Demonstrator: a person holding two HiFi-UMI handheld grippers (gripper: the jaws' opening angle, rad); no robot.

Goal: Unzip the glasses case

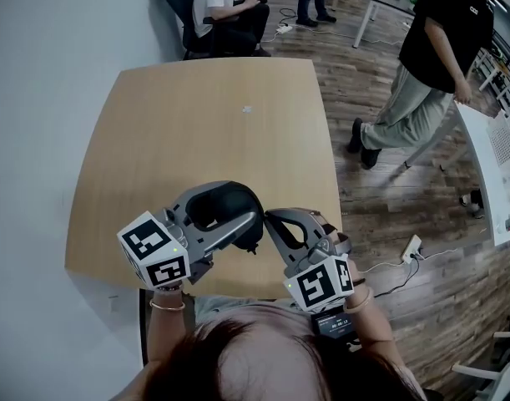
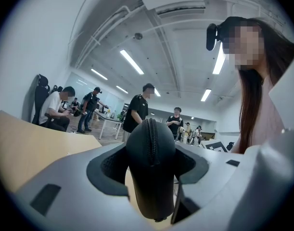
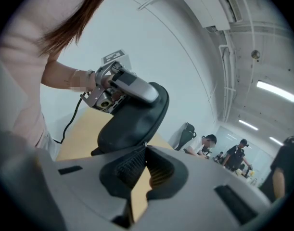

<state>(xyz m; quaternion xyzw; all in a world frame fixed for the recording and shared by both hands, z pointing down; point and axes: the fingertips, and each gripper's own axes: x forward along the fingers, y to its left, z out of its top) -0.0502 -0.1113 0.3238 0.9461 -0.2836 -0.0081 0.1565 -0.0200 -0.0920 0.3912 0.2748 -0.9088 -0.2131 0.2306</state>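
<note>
The left gripper (image 2: 151, 150) sits at about 7 o'clock in the head view. Its jaws are clamped across the black, rounded fabric glasses case (image 1: 225, 207), one jaw on each flank. The case is lifted off the tan wooden table (image 1: 196, 124), above its near edge at 6 o'clock. In the left gripper view, the case's black zipper (image 2: 151, 138) runs straight up the middle towards 12 o'clock and looks fully closed.

The right gripper (image 3: 146, 150) comes in from 5 o'clock. Its jaws are pinched together at the tips, right against the seam at the case's 3 o'clock end. The pull tab is too small to make out, so I cannot tell whether it sits between the tips.

- **Lost tab:** If the tips have only nipped the fabric edge or a corner of the tab, a tug would likely pull them free and the zip would not move.
- **Twisting case:** The case is smooth and curved, so a sideways pull could twist it in the left jaws or drag it out altogether.
- **Dropped case:** Held over the table's edge, a dropped case could miss the top.
- **Jammed slider:** The tight curve at the case's end may jam the slider if the pull leaves the track's line.
</note>
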